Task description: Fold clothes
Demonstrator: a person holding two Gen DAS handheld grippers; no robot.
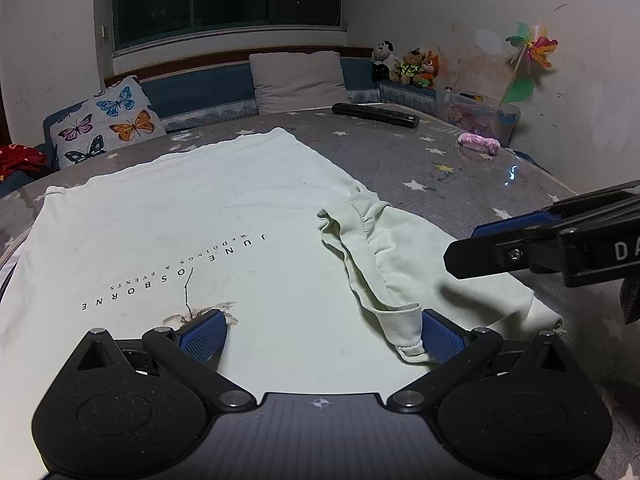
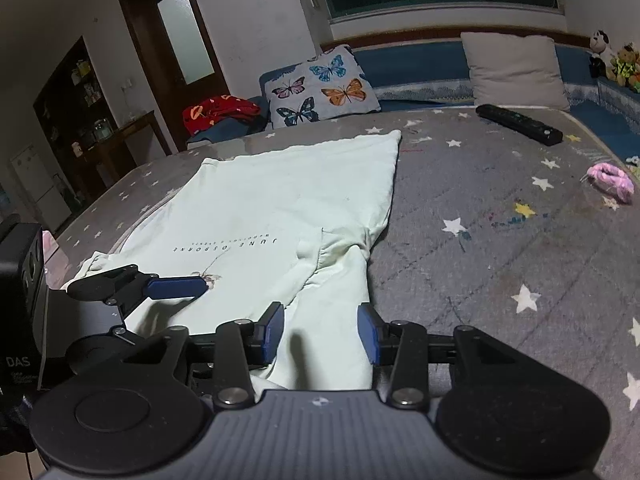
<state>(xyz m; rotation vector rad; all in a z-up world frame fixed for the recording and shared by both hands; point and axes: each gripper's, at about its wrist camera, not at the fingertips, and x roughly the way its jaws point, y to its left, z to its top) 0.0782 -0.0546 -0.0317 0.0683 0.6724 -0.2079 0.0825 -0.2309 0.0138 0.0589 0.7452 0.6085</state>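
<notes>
We see a pale mint-green shirt (image 1: 208,216) spread flat on a grey bed cover (image 1: 400,160) dotted with white stars. It lies with its hem toward the far pillows and its neck end toward us. Small black lettering (image 1: 176,272) runs across its chest and reads upside down from our side. Below the lettering there is a thin black line and a brownish printed mark. 1 sleeve (image 1: 384,264) has been folded in over the body; it lies rumpled, with its ribbed cuff (image 1: 408,332) nearest us.

Our left gripper (image 1: 320,334) sits low over the neck end of the shirt with its 2 blue-padded fingers (image 1: 204,336) spread wide. The cuff rests against the right-hand pad, but nothing is pinched between the 2.

Our right gripper (image 2: 322,334) hovers over the folded edge of the shirt, its fingers about half apart. Cloth lies in the gap below them, yet the pads do not press on it.

Farther back we see a black remote (image 1: 376,115), a butterfly pillow (image 1: 108,120), a plain pillow (image 1: 298,80), a pink bundle (image 1: 478,144) and some plush toys (image 1: 408,65).
</notes>
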